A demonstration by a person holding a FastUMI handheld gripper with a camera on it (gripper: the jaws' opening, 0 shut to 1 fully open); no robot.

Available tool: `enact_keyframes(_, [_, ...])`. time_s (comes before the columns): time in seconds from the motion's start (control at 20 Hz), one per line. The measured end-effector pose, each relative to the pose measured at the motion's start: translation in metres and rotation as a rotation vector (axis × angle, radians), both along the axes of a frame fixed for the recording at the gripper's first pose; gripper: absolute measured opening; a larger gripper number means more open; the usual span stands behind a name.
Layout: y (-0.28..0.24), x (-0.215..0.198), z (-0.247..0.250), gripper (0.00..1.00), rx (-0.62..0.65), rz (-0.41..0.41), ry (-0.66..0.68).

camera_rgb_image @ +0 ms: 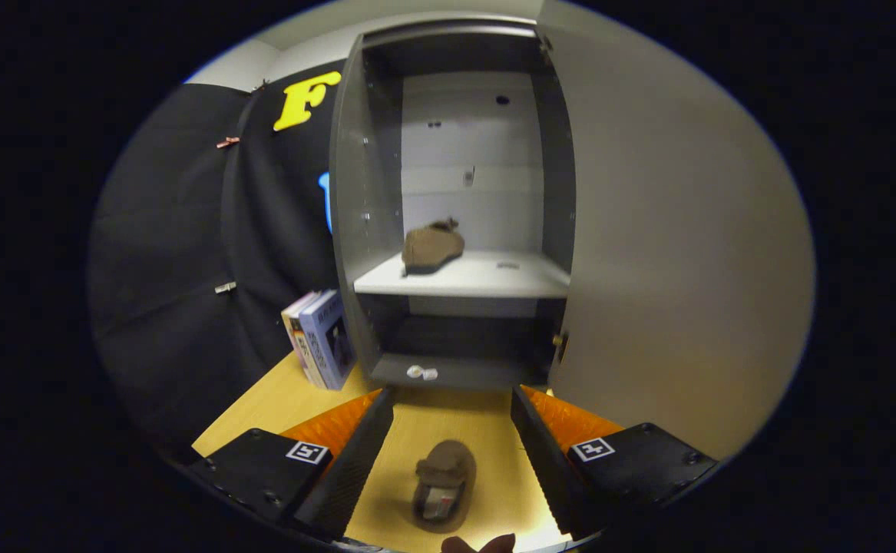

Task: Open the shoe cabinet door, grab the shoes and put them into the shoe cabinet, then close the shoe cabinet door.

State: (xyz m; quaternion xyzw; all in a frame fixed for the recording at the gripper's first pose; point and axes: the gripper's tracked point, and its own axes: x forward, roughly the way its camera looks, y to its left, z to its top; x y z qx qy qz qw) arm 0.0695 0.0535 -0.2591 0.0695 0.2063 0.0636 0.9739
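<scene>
The grey shoe cabinet [367,200] stands ahead of me with its door [670,253] swung wide open to the right. One brown shoe [432,246] rests on the left side of the white middle shelf [494,278]. A second brown shoe [444,484] lies on the wooden table [271,403], low between my two fingers and touching neither. My gripper [451,399] is open, its fingertips reaching toward the cabinet's bottom edge.
Two or three books [321,338] lean upright against the cabinet's left side. A small white part [421,373] sits on the cabinet's bottom lip. Black cloth hangs to the left. The open door blocks the right side.
</scene>
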Motion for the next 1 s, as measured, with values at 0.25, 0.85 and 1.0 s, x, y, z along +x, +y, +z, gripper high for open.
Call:
enact_keyframes(0.25, [0.019, -0.028, -0.083, 0.99, 0.062, 0.02, 0.2])
enact_keyframes(0.85, [0.072, -0.035, -0.227, 0.97, 0.089, 0.12, 0.457])
enact_keyframes(1.0, [0.082, -0.019, -0.247, 0.91, 0.079, 0.105, 0.442])
